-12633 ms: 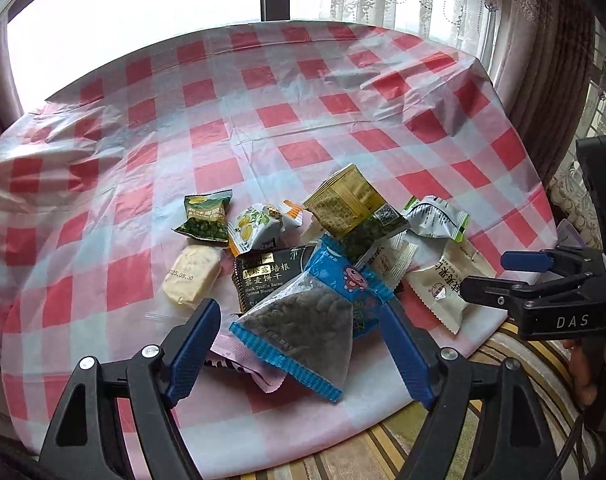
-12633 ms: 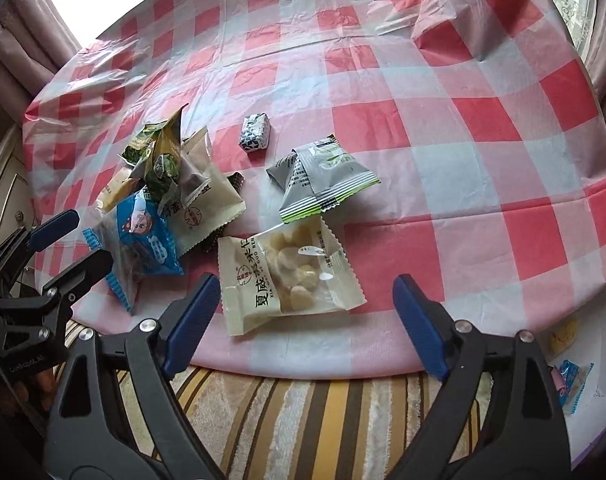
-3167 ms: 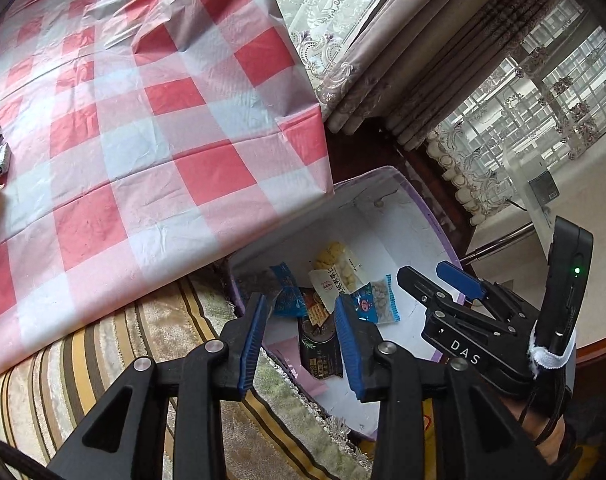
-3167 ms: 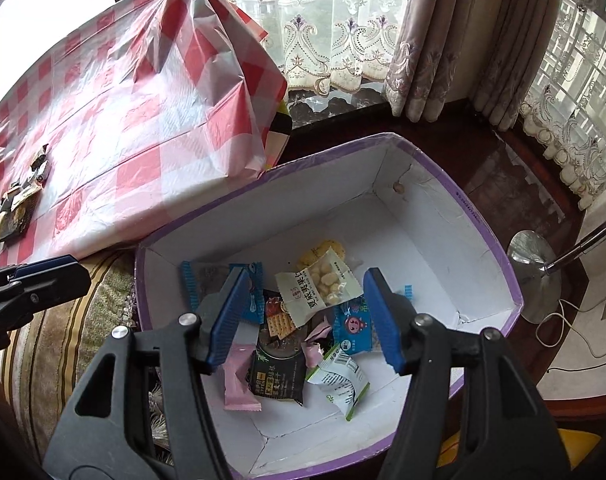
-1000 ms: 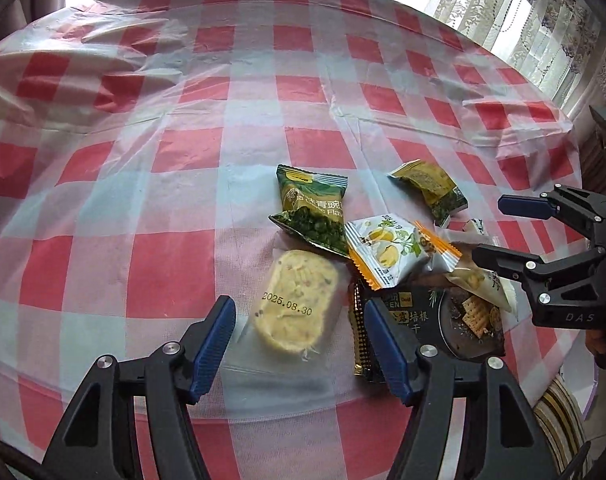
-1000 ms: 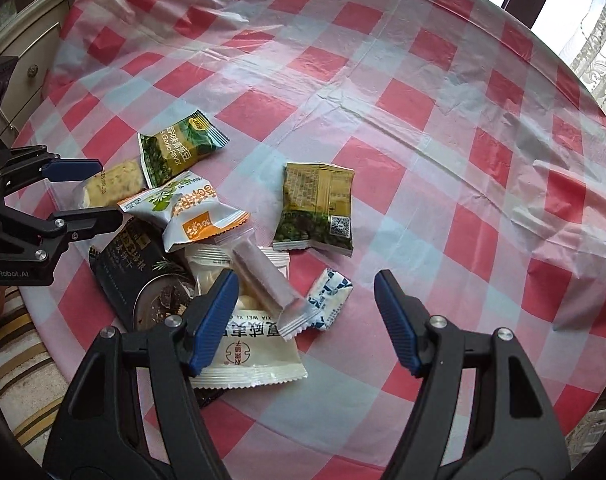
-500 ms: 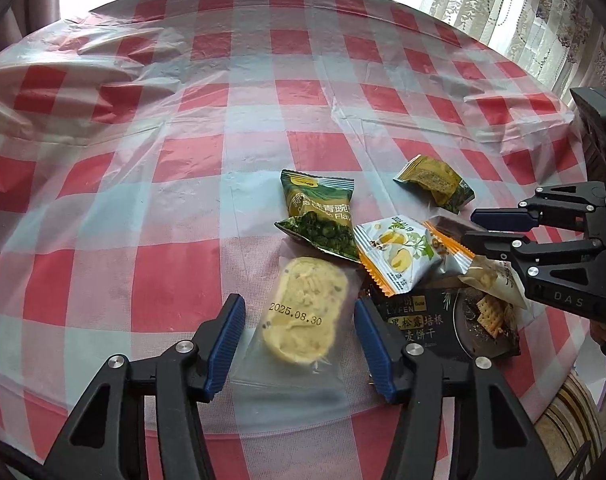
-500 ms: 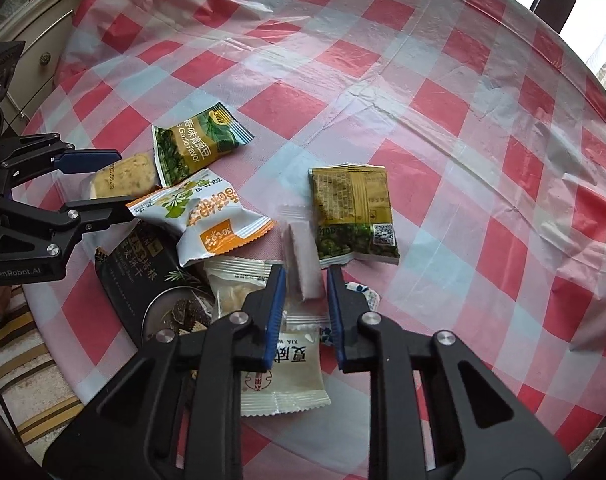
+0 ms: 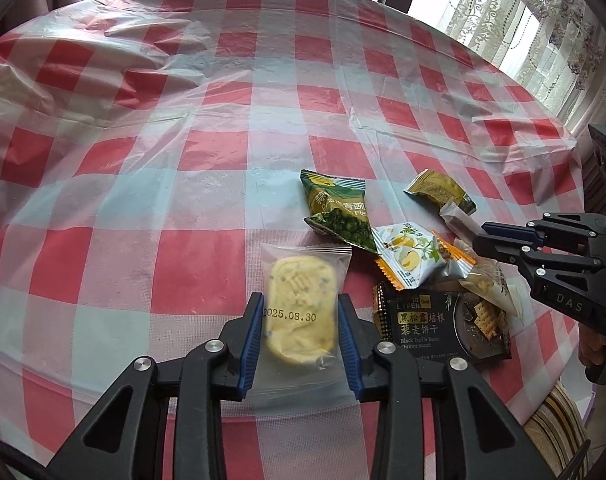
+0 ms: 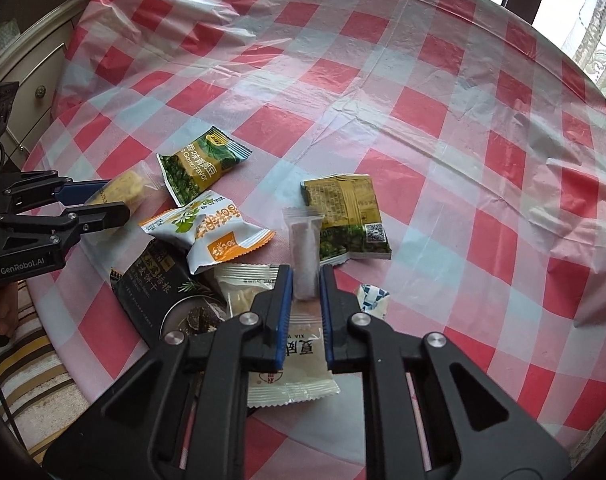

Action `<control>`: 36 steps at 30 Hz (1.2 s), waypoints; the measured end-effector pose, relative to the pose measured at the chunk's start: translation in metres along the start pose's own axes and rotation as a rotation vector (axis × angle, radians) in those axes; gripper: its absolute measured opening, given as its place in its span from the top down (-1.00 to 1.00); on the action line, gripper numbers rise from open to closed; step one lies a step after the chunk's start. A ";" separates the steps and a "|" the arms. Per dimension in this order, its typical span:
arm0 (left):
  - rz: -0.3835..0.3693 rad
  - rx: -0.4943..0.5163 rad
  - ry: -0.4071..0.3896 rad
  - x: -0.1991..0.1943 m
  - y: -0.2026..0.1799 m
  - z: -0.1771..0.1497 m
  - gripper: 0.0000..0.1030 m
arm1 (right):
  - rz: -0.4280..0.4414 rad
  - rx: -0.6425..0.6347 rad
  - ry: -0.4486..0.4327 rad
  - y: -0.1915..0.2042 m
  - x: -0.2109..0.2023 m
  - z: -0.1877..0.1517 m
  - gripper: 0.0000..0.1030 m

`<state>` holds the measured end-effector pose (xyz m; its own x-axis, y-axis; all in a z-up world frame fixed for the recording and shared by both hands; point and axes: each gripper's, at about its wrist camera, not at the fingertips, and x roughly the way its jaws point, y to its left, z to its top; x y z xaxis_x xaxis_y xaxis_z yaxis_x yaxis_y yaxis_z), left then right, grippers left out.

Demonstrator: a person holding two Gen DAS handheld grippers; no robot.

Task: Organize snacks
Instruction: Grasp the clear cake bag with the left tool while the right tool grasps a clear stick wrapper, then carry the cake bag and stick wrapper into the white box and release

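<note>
Several snack packets lie near the front edge of a round table with a red-and-white checked cloth [image 9: 207,148]. My left gripper [image 9: 299,312] is shut on a clear-wrapped yellow cake [image 9: 299,304] stamped 2025.08.30; it also shows in the right wrist view [image 10: 119,188]. My right gripper [image 10: 305,284] is shut on a slim clear-wrapped brown bar [image 10: 303,248]. Beside them lie a green pea packet [image 9: 339,212], a white-and-orange packet [image 9: 411,256], a black cracker packet [image 9: 439,328], an olive packet [image 10: 349,216] and a white nut packet [image 10: 291,356].
A small blue-and-white candy [image 10: 371,296] lies right of my right gripper. The far half of the tablecloth [image 10: 383,80] is wrinkled. A striped cushion [image 10: 27,360] sits below the table edge. A cabinet [image 10: 31,72] stands at left, curtains [image 9: 543,20] at right.
Both grippers have closed: the left around the yellow cake, the right around the slim brown bar. Both have come closer to the snack pile.
</note>
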<state>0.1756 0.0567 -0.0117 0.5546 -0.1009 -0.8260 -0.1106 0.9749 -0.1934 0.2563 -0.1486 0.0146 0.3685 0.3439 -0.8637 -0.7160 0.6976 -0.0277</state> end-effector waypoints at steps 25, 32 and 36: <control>-0.070 0.052 -0.073 -0.051 -0.061 -0.019 0.30 | -0.070 0.274 -0.104 -0.042 -0.092 -0.092 0.68; -0.132 0.135 -0.055 -0.050 -0.110 -0.025 0.30 | -0.125 0.348 -0.106 -0.062 -0.117 -0.135 0.68; -0.165 0.190 -0.042 -0.048 -0.139 -0.027 0.30 | -0.169 0.409 -0.100 -0.079 -0.132 -0.166 0.68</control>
<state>0.1417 -0.0794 0.0406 0.5864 -0.2575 -0.7680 0.1392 0.9660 -0.2177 0.1661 -0.3533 0.0471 0.5298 0.2492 -0.8107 -0.3553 0.9331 0.0546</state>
